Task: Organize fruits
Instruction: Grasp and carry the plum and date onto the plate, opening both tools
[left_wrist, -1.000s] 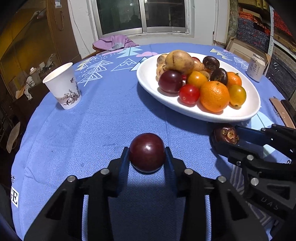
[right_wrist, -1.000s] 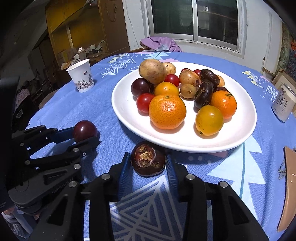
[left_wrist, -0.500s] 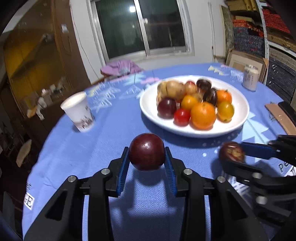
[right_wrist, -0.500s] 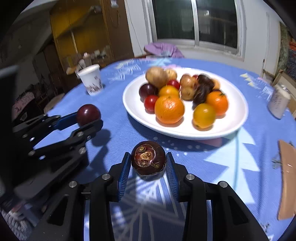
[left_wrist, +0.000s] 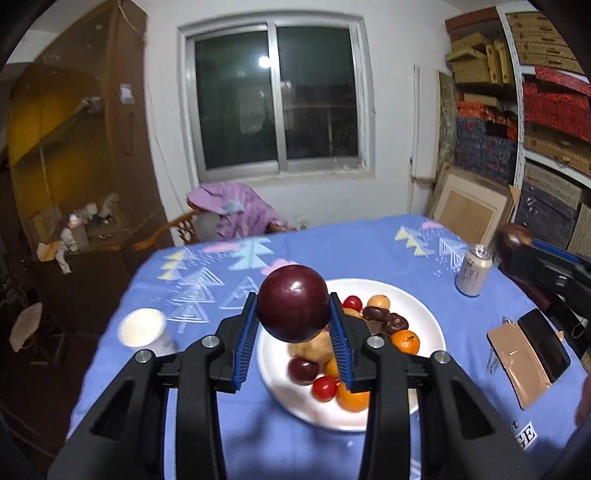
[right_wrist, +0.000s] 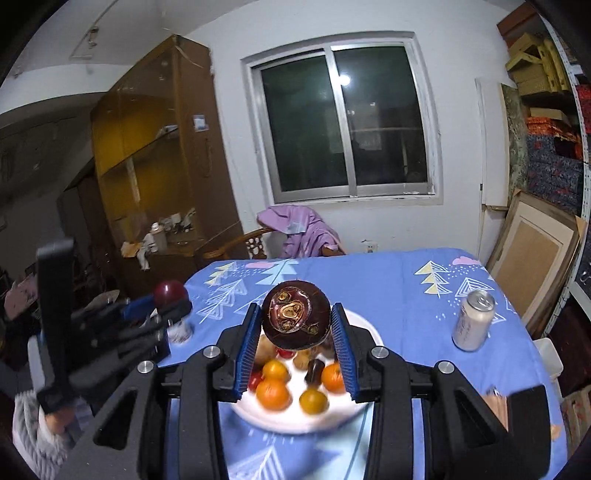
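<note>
My left gripper (left_wrist: 293, 325) is shut on a smooth dark red plum (left_wrist: 293, 302), held high above the white plate (left_wrist: 424, 314). The plate carries oranges, tomatoes, a potato and dark fruits. My right gripper (right_wrist: 295, 334) is shut on a dark purple mangosteen (right_wrist: 295, 314), its patterned underside facing the camera, also lifted over the plate (right_wrist: 364, 323). In the left wrist view the right gripper (left_wrist: 515, 245) shows at the right edge with the mangosteen (left_wrist: 511, 236). In the right wrist view the left gripper (right_wrist: 168, 302) shows at the left with the plum (right_wrist: 170, 291).
A paper cup (left_wrist: 142, 328) stands left of the plate. A drink can (left_wrist: 474, 271) stands at the right, with a phone (left_wrist: 543, 345) and a tan case (left_wrist: 515, 363) nearer. The round table has a blue cloth (left_wrist: 332, 254). A chair with purple cloth (left_wrist: 236, 212) sits behind.
Both grippers have risen well above the table with their fruits still gripped, and the views have tilted up so the window and walls now fill the upper part.
</note>
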